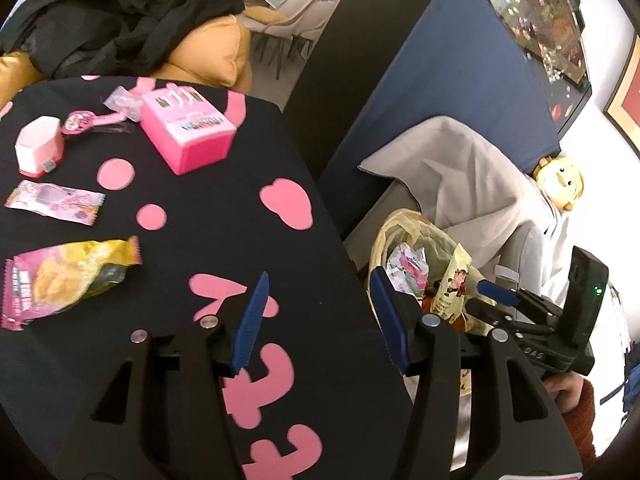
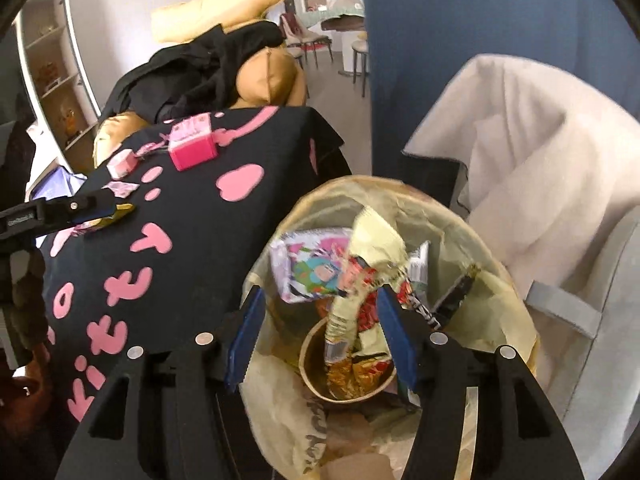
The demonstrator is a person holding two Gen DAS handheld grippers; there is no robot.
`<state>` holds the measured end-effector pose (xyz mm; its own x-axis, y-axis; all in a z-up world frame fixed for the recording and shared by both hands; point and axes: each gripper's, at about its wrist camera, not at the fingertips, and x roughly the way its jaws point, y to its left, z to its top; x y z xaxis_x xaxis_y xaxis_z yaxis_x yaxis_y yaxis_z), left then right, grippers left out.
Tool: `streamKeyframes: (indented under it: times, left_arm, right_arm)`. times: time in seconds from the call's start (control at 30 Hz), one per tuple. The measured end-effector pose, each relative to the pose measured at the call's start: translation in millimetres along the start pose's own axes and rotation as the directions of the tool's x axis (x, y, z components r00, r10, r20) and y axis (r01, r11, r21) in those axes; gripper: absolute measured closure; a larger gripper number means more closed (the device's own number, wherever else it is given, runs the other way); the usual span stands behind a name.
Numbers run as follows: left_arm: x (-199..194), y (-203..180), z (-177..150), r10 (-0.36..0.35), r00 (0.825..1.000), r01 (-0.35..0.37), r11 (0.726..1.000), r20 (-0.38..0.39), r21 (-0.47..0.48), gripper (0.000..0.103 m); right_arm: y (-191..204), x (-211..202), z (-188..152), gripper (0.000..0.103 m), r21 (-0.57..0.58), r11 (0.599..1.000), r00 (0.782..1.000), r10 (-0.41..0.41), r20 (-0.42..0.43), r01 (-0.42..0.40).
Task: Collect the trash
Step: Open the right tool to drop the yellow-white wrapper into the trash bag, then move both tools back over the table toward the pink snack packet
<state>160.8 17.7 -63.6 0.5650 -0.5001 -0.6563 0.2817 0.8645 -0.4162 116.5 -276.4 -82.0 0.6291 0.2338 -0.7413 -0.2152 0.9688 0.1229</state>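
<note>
A black cloth with pink shapes covers the table (image 1: 208, 220). On it lie a yellow-and-pink snack bag (image 1: 68, 280) and a pale pink wrapper (image 1: 56, 202). My left gripper (image 1: 320, 320) hovers open over the cloth to the right of the snack bag, with nothing between its fingers. In the right wrist view it shows at the left (image 2: 92, 208), next to the snack bag (image 2: 124, 210). The yellowish trash bag (image 2: 500, 280) stands beside the table, holding wrappers and a paper cup (image 2: 316, 376). My right gripper (image 2: 320, 336) is open above the bag, a cream wrapper (image 2: 376, 236) lying loose below it.
A pink box (image 1: 188, 132), a small pink-white box (image 1: 38, 146) and a pink toy (image 1: 88, 120) sit at the table's far side. Tan cushions with black clothes (image 1: 120, 20) lie behind. A grey blanket (image 1: 460, 176) drapes a chair by the blue panel (image 1: 440, 60).
</note>
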Motion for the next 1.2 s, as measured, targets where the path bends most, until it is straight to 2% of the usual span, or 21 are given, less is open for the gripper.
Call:
streamKeyframes:
  times: [0.23,0.4,0.53,0.63,0.8,1.03,1.13,1.2]
  left_arm:
    - [-31.2,32.1,-1.4,0.048,0.996,-0.047,0.999,0.069,-0.027,0.052]
    - [-65.6,74.3,-8.6,0.128,0.984,-0.122,0.991,0.125,-0.053,0.050]
    - [-91.3,121.5,-19.2,0.189,0.970,-0.169,0.976,0.151,-0.136,0.047]
    - [-104.1,153.4,-28.2,0.232,0.961,-0.200,0.959,0.151,-0.199,0.047]
    - [-113.4,180.8,-31.6,0.259,0.953,-0.220,0.948,0.157,-0.231,0.047]
    - [-108.1,185.2,-14.2,0.234,0.961,-0.217,0.969,0.148,-0.119,0.047]
    - [-97.7,175.9,12.3,0.206,0.968,-0.210,0.978,0.141,0.017,0.047]
    - [-86.4,167.4,32.9,0.175,0.974,-0.196,0.970,0.143,0.144,0.047]
  right_arm:
    - [44.0,-10.5,16.2,0.048,-0.109,0.993,0.999,-0.034,0.023,0.036]
    - [77.9,-11.5,28.7,0.048,-0.169,0.986,0.998,0.022,0.056,-0.012]
    - [101.4,-12.4,44.2,0.048,-0.188,0.982,0.994,0.045,0.095,-0.026]
    - [123.3,-4.6,55.9,0.048,-0.207,0.975,0.992,0.095,0.087,-0.075]
    - [162.5,22.8,66.6,0.048,-0.267,0.959,0.991,0.118,0.063,-0.097]
    - [201.1,73.0,67.9,0.048,-0.302,0.943,0.990,0.137,-0.042,-0.143]
    - [202.5,90.1,68.9,0.048,-0.266,0.956,0.992,0.114,-0.060,-0.126]
    - [200.7,100.2,71.3,0.048,-0.236,0.967,0.995,0.082,-0.052,-0.092]
